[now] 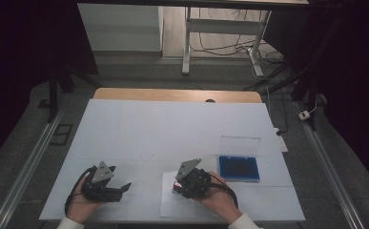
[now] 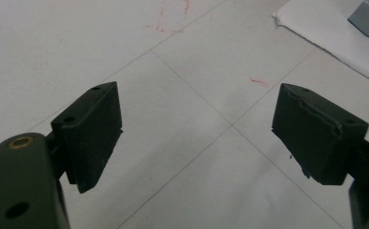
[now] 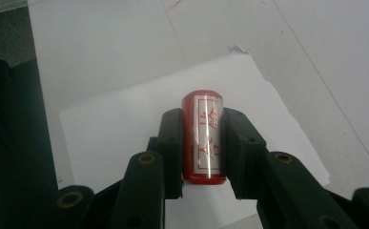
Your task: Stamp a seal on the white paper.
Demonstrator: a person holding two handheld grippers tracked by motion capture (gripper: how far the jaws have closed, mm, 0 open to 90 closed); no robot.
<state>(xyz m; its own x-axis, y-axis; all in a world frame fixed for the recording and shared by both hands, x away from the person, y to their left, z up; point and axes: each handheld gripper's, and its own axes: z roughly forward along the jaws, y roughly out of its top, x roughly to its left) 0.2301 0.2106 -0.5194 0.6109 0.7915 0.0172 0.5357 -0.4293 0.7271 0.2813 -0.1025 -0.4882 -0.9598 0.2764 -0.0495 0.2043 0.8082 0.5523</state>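
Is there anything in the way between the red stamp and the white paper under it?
Nothing visible. The right tool is shut on the red stamp just over the white paper, with no other thing between them.

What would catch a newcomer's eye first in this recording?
The red stamp, clamped between the right gripper's jaws above a white paper sheet near the table's front edge. Next, the open blue case to its right, clear lid raised. The left gripper sits open over bare tabletop at front left.
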